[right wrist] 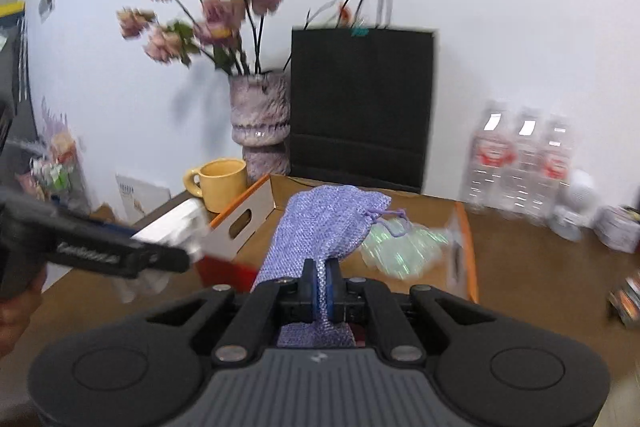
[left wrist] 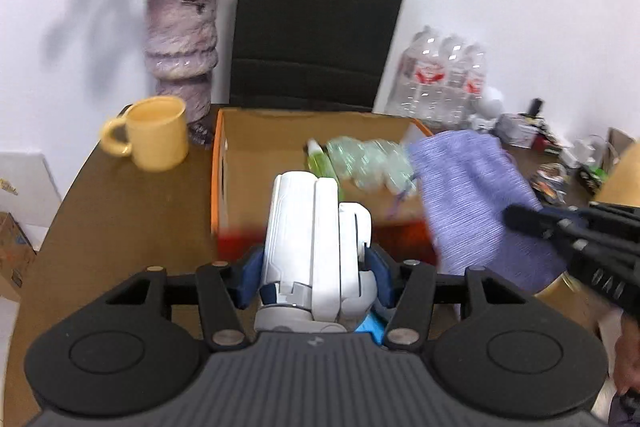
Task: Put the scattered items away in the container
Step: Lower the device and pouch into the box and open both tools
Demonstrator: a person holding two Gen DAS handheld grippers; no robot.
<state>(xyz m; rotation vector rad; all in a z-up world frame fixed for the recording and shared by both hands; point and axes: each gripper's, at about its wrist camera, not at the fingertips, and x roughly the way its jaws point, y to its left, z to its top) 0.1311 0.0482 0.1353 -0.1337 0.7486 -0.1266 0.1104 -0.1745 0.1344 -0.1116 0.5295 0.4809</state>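
Observation:
My left gripper [left wrist: 314, 267] is shut on a white folded gadget [left wrist: 316, 235] and holds it upright above the near wall of the open cardboard box [left wrist: 260, 139]. My right gripper [right wrist: 320, 291] is shut on a purple knitted pouch [right wrist: 320, 223], which hangs over the box's right side; the pouch also shows in the left wrist view [left wrist: 472, 195]. Inside the box lie a small green bottle [left wrist: 320, 159] and a shiny iridescent bag [left wrist: 368, 163], the bag also showing in the right wrist view [right wrist: 400, 243].
A yellow mug [left wrist: 152, 133] and a pink vase of flowers [left wrist: 182, 51] stand left of the box. A black paper bag [left wrist: 316, 27] stands behind it. A pack of water bottles [left wrist: 444, 79] and small clutter [left wrist: 552, 155] sit to the right.

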